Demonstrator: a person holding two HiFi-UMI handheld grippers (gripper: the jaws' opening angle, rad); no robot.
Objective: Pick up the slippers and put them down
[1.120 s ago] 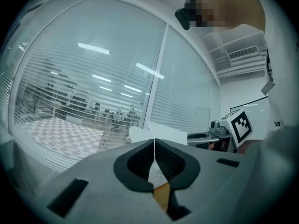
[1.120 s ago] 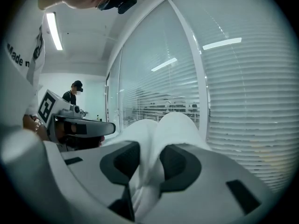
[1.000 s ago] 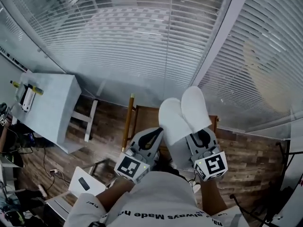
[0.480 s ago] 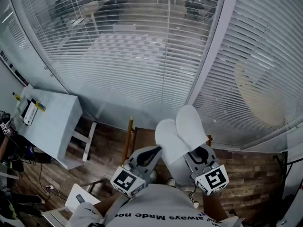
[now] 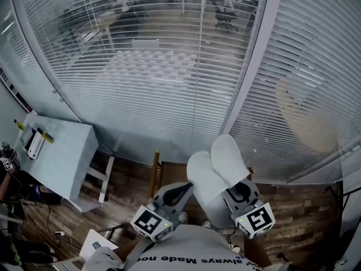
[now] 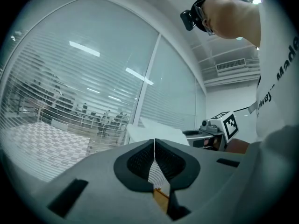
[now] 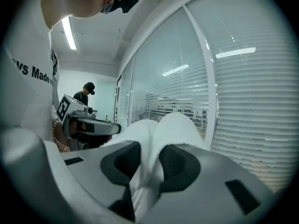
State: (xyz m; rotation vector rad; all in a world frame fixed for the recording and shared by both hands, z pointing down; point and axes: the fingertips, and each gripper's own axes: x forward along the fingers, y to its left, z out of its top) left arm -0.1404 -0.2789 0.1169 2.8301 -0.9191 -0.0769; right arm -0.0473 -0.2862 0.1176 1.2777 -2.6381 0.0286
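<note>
A pair of white slippers (image 5: 217, 165) is held together, toes pointing away from me toward the blinds. My right gripper (image 5: 236, 186) is closing on their heel ends, and in the right gripper view both pads press the white fabric (image 7: 163, 134) between the jaws of this gripper (image 7: 145, 164). My left gripper (image 5: 188, 186) hangs just left of the slippers, level with them. In its own view the left gripper (image 6: 154, 146) has its pads meeting at the tip with nothing between them. The slippers (image 6: 156, 130) and the right gripper's marker cube (image 6: 224, 123) show to its right.
A glass wall with white blinds (image 5: 169, 66) fills the front. A white table (image 5: 59, 151) stands at the left on a wooden floor (image 5: 130, 191). A wooden frame (image 5: 155, 168) stands below the grippers. Another person (image 7: 86, 92) stands far off.
Both grippers have risen together, the right one carrying the slippers up away from the wooden frame and floor. The head view has tilted up toward the blinds.
</note>
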